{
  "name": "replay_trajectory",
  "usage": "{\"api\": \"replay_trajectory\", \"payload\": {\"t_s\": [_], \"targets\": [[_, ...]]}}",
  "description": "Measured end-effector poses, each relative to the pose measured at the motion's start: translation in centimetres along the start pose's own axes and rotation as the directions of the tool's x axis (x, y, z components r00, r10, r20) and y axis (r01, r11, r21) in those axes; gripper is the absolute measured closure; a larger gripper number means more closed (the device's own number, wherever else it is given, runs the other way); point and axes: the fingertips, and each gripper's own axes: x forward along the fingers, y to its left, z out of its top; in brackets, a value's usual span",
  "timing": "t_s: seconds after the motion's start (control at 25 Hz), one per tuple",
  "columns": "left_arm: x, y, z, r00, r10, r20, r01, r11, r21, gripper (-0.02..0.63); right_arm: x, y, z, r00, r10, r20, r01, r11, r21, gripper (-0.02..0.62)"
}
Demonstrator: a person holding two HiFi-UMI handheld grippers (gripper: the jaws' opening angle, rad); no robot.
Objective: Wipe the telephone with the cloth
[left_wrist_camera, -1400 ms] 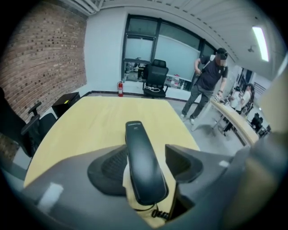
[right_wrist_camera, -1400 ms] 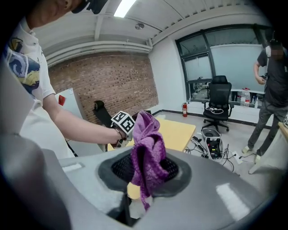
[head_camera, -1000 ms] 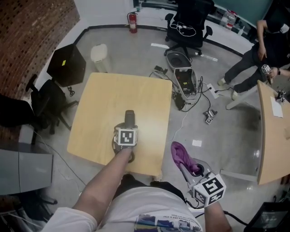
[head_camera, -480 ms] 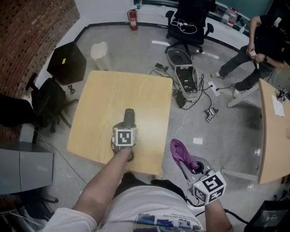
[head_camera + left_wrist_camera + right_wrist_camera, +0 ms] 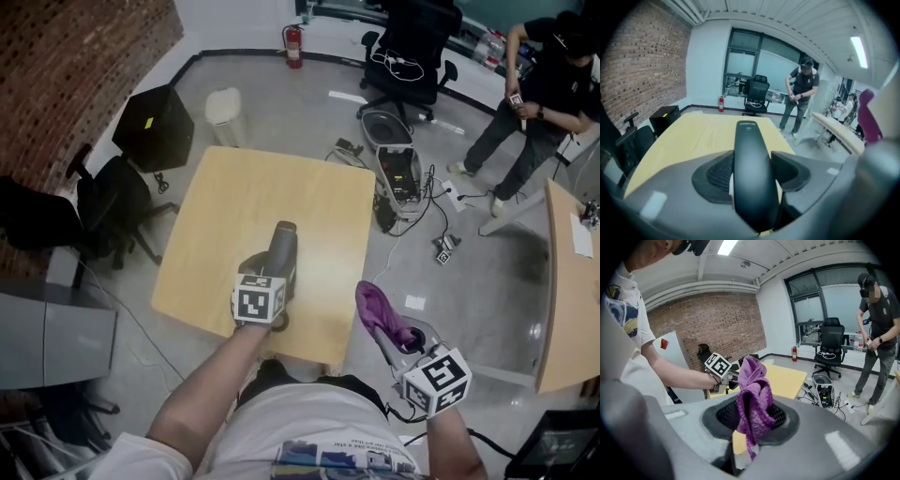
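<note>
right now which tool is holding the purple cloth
The right tool: its jaws are shut on the purple cloth. The left tool holds the black telephone handset, its jaws having just closed further.

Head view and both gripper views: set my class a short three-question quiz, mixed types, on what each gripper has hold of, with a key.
1. Multiple choice: what sits between the jaws of the left gripper? A a cup; B the telephone; C nothing.
2. Short answer: what colour is the cloth in the right gripper?
3. True or false: the cloth lies on the table.
Key: 1 B; the jaws, which have just been closing, clamp it. 2 Purple. 3 False; it is held up off the table, apart from the telephone.
</note>
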Motion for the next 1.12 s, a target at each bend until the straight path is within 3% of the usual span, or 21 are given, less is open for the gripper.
{"api": "replay_trajectory", "payload": {"t_s": [0.16,0.32,0.52,0.76,0.92,1.12], "targets": [[-3.5,-1.1,1.7,0.996,-0.048,0.071,0.041,0.995,0.092,0.345,1.1,0.9,2.1,0.999,0.026,0.018,-0.025,0.999,-0.045,0.509],[-6.9,-2.9,2.8,0.985,-0.122,0.121,0.093,0.97,0.223,0.345,2.7,2.8,5.3,0.997,0.07,0.044,-0.064,0.99,-0.122,0.509],[-10.0,-5.6,3.5,0.966,-0.197,0.17,0.118,0.913,0.39,0.345,4.5,6.3,9.3,0.988,0.149,0.045,-0.134,0.964,-0.23,0.509],[-12.1,-7.4,2.5,0.952,-0.239,0.19,0.108,0.847,0.521,0.347,7.6,11.3,11.5,0.976,0.217,-0.033,-0.215,0.919,-0.33,0.509],[-13.5,-8.0,2.4,0.944,-0.26,0.204,0.094,0.803,0.588,0.347,9.3,13.9,10.8,0.96,0.26,-0.107,-0.281,0.892,-0.354,0.509],[-14.4,-7.2,2.0,0.935,-0.285,0.209,0.11,0.797,0.594,0.347,10.5,14.3,10.9,0.962,0.237,-0.137,-0.271,0.89,-0.366,0.509]]}}
